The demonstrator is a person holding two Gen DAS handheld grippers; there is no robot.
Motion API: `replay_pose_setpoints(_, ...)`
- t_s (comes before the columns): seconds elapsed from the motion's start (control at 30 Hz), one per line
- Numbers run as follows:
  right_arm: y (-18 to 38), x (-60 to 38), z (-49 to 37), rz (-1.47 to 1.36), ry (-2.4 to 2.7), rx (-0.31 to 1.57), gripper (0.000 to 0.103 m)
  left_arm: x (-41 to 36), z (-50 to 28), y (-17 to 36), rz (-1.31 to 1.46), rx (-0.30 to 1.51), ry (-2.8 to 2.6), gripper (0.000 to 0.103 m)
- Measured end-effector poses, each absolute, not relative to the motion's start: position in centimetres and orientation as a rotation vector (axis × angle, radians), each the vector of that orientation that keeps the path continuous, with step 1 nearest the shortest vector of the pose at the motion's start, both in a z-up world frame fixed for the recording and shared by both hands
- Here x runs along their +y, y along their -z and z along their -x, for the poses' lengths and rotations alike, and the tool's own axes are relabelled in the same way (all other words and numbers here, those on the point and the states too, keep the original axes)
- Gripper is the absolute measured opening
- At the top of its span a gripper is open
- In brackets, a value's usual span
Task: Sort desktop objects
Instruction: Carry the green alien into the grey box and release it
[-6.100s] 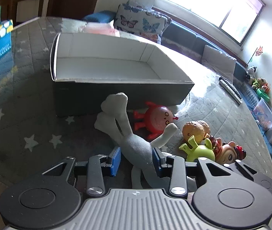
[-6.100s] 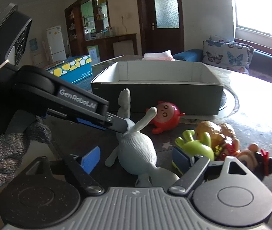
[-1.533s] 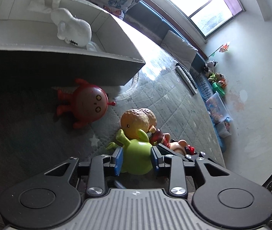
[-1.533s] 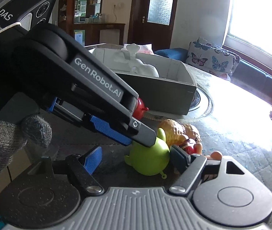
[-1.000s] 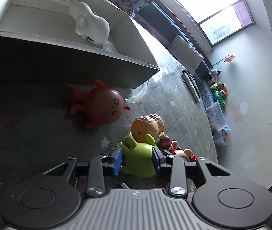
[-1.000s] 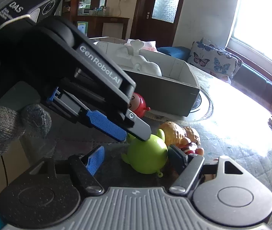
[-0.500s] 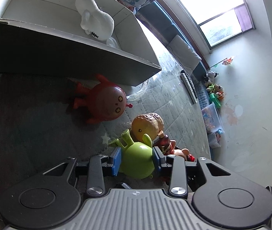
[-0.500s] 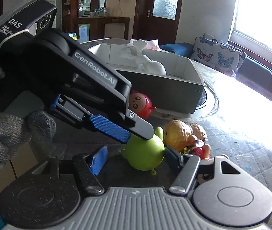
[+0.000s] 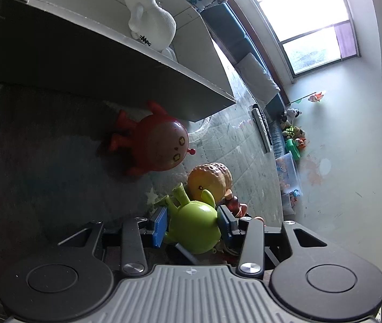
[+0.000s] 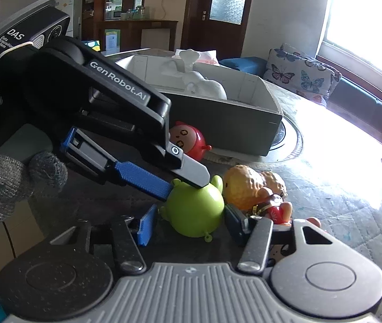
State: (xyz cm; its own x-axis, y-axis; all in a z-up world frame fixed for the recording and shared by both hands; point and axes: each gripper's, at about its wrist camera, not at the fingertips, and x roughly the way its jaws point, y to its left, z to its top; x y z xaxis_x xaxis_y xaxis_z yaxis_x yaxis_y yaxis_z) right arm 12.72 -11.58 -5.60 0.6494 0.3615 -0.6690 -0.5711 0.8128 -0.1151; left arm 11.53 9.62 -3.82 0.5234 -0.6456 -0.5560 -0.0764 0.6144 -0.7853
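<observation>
The left gripper (image 9: 193, 222) has its two blue ribbed pads pressed against either flank of the green toy (image 9: 194, 226), a smooth, glossy, rounded plastic figure with stubby ears. In the right wrist view the same left gripper (image 10: 182, 185) reaches in from the upper left, its pad and grey fingertip lying on the top of the green toy (image 10: 195, 210); whether the toy is lifted clear of the table cannot be told.

The right gripper (image 10: 188, 224) stands wide apart, holding nothing, one blue pad just left of the green toy and the dark finger just right of it, neither clearly touching.

Taking the green toy as landmark: touching its far side is the peanut toy (image 9: 209, 180), orange-tan with a pitted, bumpy shell. Just right of it lies a small figurine in red and brown (image 10: 271, 207), partly hidden. Beyond and to the left sits the red toy (image 9: 161, 146), a shiny round body with short limbs and a printed face. Farther off stands the box (image 9: 104, 53), a shallow rectangular tray, dark outside and pale inside, thin-walled like card. Inside it lies the white plush (image 9: 150, 27), soft and knitted in texture.

The table (image 9: 43, 167) is covered in a dark quilted cloth with pale stars.
</observation>
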Motion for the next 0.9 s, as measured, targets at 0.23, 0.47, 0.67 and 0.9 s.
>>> replay_pose_setpoints(0.23, 4.8, -11.7, -12.3, 0.317, -0.543, 0.664, 0.049, 9.6, -10.9, 2.4, 0.843, 0.954, 0.422, 0.041)
replay_pose_setpoints(0.47, 1.0, -11.1, -13.5, 0.297, -0.563, 0.541, 0.049, 11.0, -11.3, -2.1, 0.808, 0.817, 0.435, 0.041)
replay_pose_setpoints(0.67, -1.3, -8.8, -18.7, 0.288, -0.594, 0.481, 0.048, 13.0, -14.6, -4.6, 0.804, 0.741, 0.385, 0.041)
replay_pose_setpoints(0.9, -0.4, -6.9, -26.0, 0.296, -0.639, 0.568, 0.048, 16.0, -21.0, -2.6, 0.879, 0.777, 0.323, 0.041)
